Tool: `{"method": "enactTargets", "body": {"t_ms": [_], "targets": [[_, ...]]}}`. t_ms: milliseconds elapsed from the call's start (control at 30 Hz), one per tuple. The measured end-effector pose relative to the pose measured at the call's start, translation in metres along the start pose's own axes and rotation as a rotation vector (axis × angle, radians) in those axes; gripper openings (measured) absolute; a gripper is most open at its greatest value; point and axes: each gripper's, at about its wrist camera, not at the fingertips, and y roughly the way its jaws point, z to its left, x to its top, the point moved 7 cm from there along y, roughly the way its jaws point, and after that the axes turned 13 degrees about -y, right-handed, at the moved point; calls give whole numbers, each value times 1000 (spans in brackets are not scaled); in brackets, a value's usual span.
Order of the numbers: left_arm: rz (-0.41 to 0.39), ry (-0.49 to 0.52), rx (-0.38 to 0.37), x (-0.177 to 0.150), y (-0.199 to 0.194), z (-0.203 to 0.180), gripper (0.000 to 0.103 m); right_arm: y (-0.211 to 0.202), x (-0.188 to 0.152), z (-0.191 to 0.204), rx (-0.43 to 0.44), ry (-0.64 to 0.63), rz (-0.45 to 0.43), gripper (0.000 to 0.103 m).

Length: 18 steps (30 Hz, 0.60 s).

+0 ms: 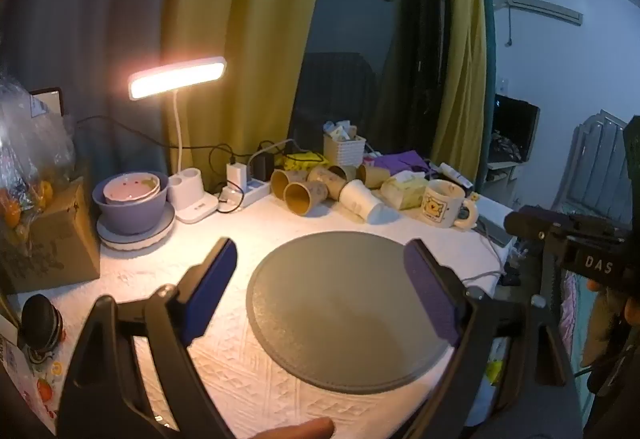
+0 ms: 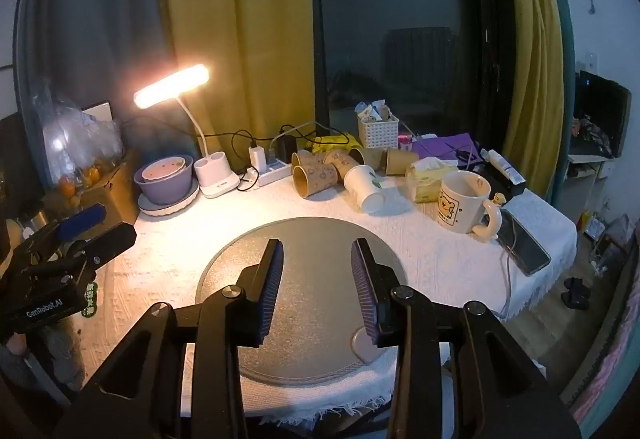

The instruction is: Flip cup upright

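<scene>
Dim room, one warm lamp, strong fisheye curve in both views.

Desk lamp [image 1: 178, 78] [image 2: 172, 85] at back left is blown out to glare, throwing a warm pool over the white cloth on the worktop [image 1: 224, 231] [image 2: 168, 259]; light falls off to cool blue-grey toward the right wall. Window glass [image 2: 392, 39] is dark. Curtains [image 1: 240, 19] bow outward; frame corners vignette to black. Near gripper frames sit in shadow, softly focused. Fine grain throughout.
</scene>
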Motion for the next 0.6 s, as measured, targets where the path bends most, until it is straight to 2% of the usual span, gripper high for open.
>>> {"method": "enactTargets", "body": {"t_ms": [367,600], "targets": [[-7,-12,11,5,-3,17,87,0,0,-1,5,9,2,38],[-3,-15,20,2,-2,11,87,-1,0,0,6,10,3,38]]}}
